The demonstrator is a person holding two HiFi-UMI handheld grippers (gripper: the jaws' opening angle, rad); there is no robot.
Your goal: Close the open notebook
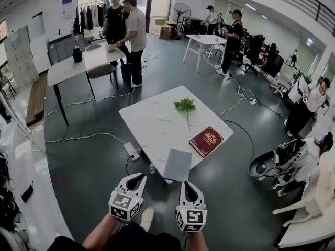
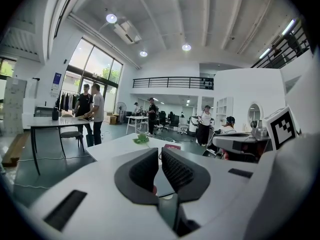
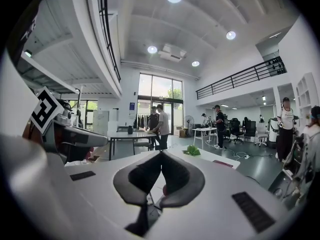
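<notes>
A dark red notebook (image 1: 205, 140) with a gold emblem lies flat on the white table (image 1: 152, 120), its cover down. Beside it, at the table's near edge, lies a flat grey cover or sheet (image 1: 177, 164). A green leafy sprig (image 1: 185, 106) rests at the table's middle. My left gripper (image 1: 136, 179) and right gripper (image 1: 187, 187) hover side by side just short of the near edge, both shut and empty. The left gripper view shows its jaws (image 2: 160, 152) together, with the red notebook (image 2: 172, 146) beyond. In the right gripper view the jaws (image 3: 161, 154) also meet.
A power strip (image 1: 131, 150) and cables lie on the floor left of the table. Another table (image 1: 78, 64) with two people stands at the back left. More desks, chairs and people fill the right side. My shoe (image 1: 147, 217) shows below the grippers.
</notes>
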